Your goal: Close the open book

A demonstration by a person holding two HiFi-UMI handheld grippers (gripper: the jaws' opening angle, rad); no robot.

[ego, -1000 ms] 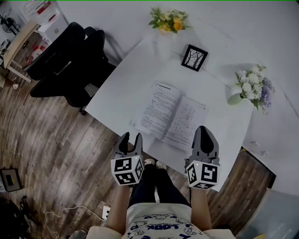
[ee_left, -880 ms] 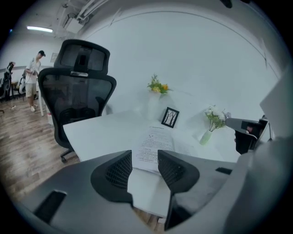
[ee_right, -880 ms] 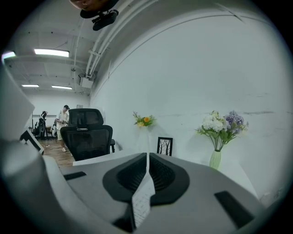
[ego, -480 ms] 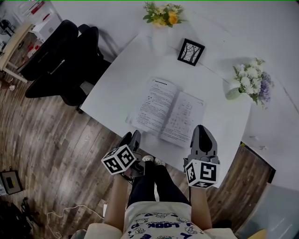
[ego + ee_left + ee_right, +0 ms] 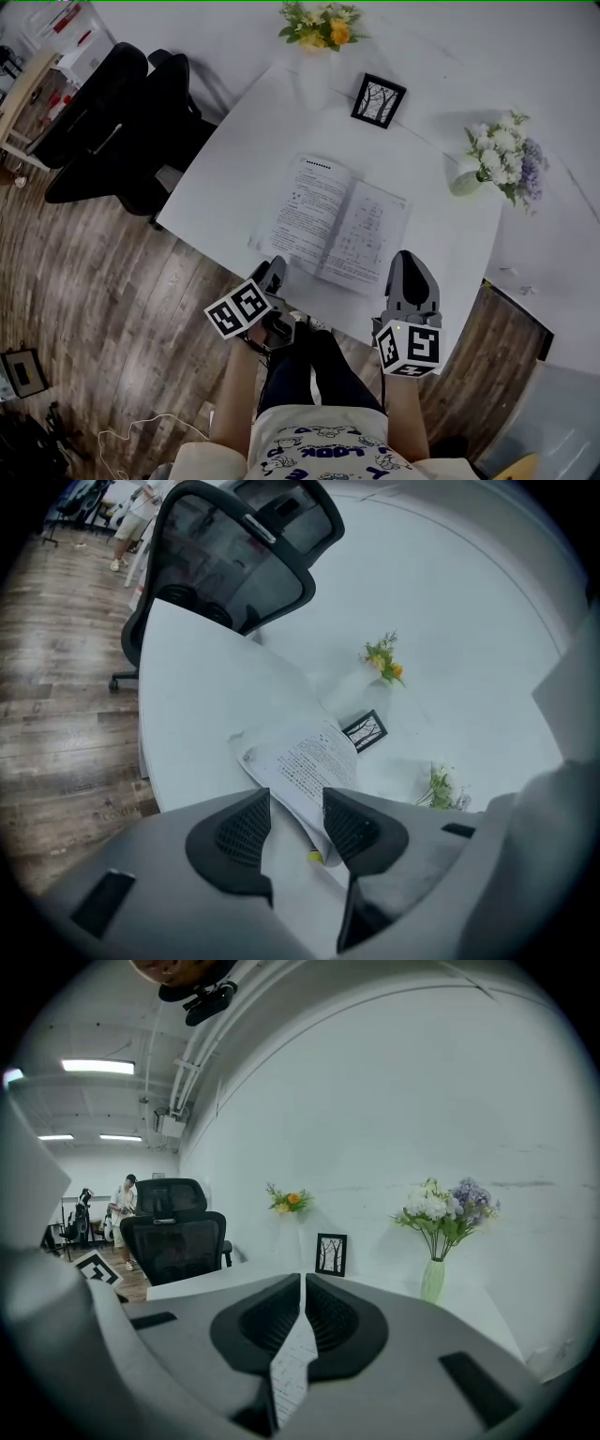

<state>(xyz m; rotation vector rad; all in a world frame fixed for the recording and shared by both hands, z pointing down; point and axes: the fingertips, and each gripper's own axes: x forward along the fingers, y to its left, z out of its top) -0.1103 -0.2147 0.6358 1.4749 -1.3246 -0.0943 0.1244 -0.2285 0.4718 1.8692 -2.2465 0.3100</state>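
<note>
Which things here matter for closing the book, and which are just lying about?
For the job:
open book
right gripper, shut on the book's right page
left gripper, open, by its left page

Lying about:
framed picture
yellow flowers
white and purple bouquet
black chairs

**Surfaces and finishes, as noted**

- Bench (image 5: 234, 178): white top, recorded as smooth and matt.
- Book (image 5: 328, 220): thin printed paper, matt; pages seen slightly wavy.
- Floor (image 5: 103, 281): wood planks, grain strongly marked, faint sheen.
- Chair (image 5: 234, 546): black mesh back, set in a smooth plastic frame.
- Left tool (image 5: 295, 822) and right tool (image 5: 302, 1312): shells noted as matt grey plastic; pads (image 5: 239, 832) black, finely textured.
- Vase (image 5: 433, 1281): pale green, slight gloss.
</note>
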